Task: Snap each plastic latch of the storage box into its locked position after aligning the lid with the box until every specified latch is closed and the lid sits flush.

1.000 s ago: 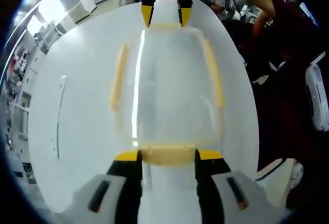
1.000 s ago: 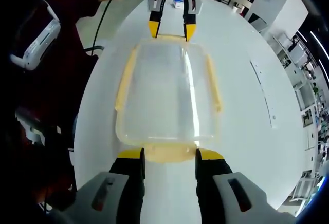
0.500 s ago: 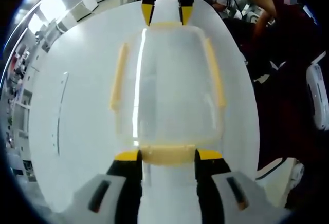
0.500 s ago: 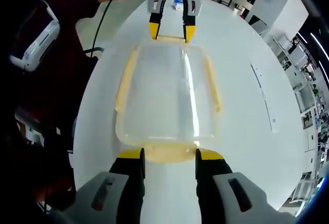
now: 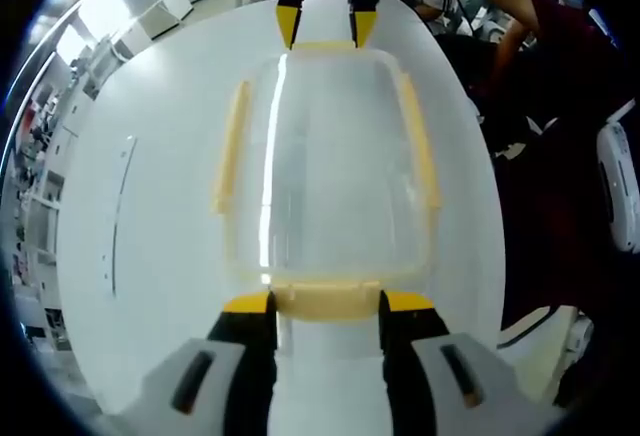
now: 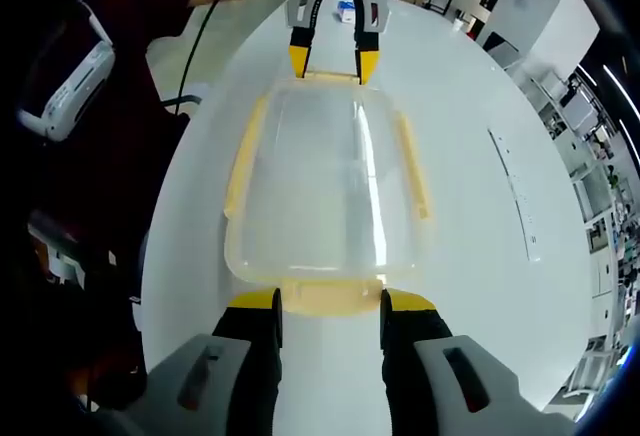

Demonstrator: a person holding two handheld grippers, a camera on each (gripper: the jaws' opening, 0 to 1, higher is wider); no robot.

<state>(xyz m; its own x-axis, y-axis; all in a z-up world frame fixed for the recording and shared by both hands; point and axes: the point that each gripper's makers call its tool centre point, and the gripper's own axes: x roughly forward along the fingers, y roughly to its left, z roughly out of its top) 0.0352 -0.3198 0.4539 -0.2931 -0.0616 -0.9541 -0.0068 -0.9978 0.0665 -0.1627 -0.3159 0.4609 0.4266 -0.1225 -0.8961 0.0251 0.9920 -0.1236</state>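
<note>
Two yellow-tipped grippers at opposite short ends of a clear rectangular plastic storage box (image 5: 325, 166) with pale yellow latches, sitting on a round white table (image 5: 140, 206). Left gripper (image 5: 327, 302) spread wide, fingertips flanking the near yellow end latch (image 5: 327, 300), grasping nothing. Right gripper (image 6: 327, 301) likewise released, straddling its own end latch (image 6: 330, 297). Long side latches (image 6: 243, 161) lying off beyond the fingers, along both flanks.
</note>
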